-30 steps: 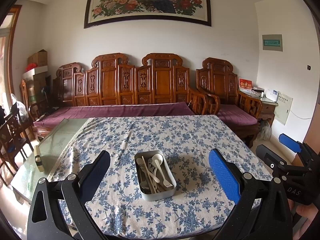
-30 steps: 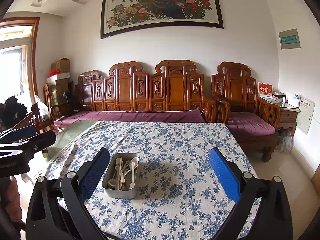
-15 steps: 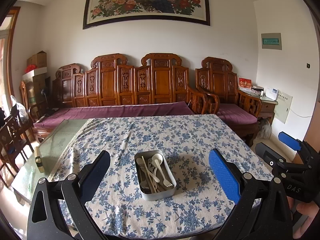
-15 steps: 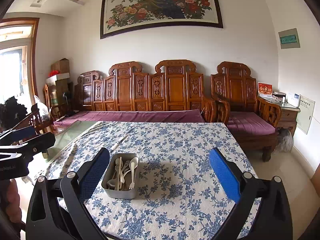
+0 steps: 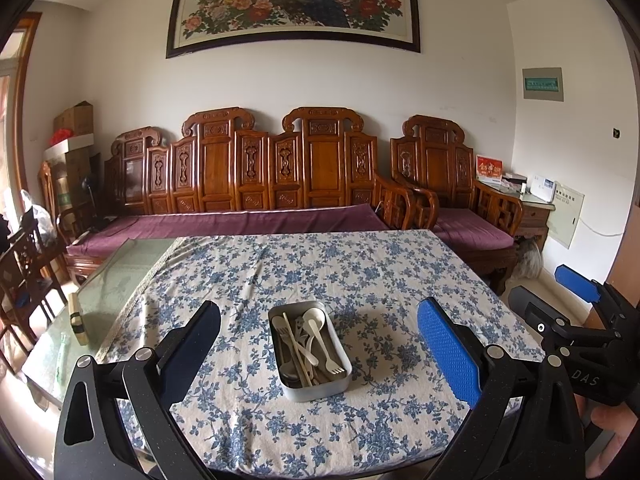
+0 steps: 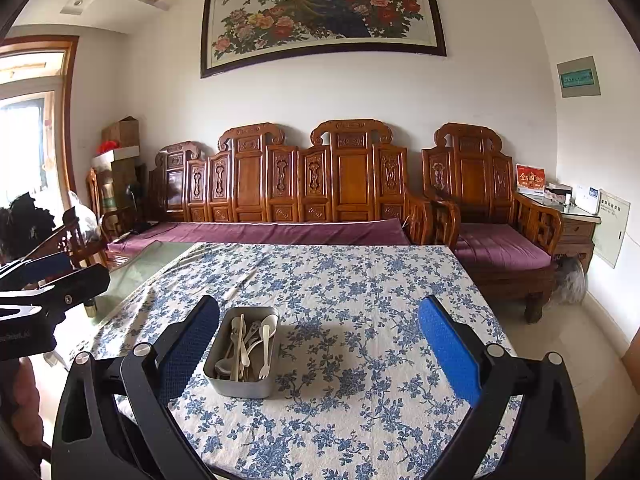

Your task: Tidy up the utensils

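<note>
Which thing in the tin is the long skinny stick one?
The pale chopstick in the metal tin: straight and thin end to end, while the spoon and fork have wide heads.

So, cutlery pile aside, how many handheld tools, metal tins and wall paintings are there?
tools: 2 (left tool, right tool)
metal tin: 1
framed painting: 1
Total: 4

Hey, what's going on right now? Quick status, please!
Left gripper and right gripper open, empty. Cream plastic utensils piled in rectangular metal tin on blue floral tablecloth. Nothing in the way.
</note>
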`<state>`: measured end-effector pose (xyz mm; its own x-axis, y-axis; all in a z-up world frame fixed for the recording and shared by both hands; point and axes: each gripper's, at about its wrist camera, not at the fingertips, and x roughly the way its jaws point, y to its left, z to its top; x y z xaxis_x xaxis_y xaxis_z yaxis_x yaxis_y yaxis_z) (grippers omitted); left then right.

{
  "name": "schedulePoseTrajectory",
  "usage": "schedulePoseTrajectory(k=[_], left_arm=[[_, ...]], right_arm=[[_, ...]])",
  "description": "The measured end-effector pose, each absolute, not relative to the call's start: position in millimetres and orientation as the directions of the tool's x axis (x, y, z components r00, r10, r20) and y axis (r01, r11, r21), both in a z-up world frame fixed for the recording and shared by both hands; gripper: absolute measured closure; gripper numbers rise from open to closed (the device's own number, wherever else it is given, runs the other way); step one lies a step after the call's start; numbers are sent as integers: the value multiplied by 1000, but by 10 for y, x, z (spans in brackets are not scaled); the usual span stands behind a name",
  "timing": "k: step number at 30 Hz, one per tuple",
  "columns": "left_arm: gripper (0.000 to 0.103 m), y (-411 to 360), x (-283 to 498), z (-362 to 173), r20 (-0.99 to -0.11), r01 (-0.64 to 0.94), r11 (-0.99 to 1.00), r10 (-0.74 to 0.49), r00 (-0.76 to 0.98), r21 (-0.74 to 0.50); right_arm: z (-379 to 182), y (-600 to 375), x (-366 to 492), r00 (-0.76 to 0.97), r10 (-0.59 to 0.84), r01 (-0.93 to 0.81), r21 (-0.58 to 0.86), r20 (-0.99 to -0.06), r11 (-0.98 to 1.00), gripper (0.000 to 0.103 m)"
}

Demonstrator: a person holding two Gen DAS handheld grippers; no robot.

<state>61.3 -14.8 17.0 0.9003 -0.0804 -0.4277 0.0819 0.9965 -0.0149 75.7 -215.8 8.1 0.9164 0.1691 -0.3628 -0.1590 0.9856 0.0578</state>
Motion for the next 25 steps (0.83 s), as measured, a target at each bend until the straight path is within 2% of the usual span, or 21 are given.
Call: schedulePoseTrajectory(k=[25], left_arm=[[8,-135,580,208,-424,91,996,-91,901,-19]], right_arm=[[108,-2141,758,916,170,-159,62,-364,985,3]])
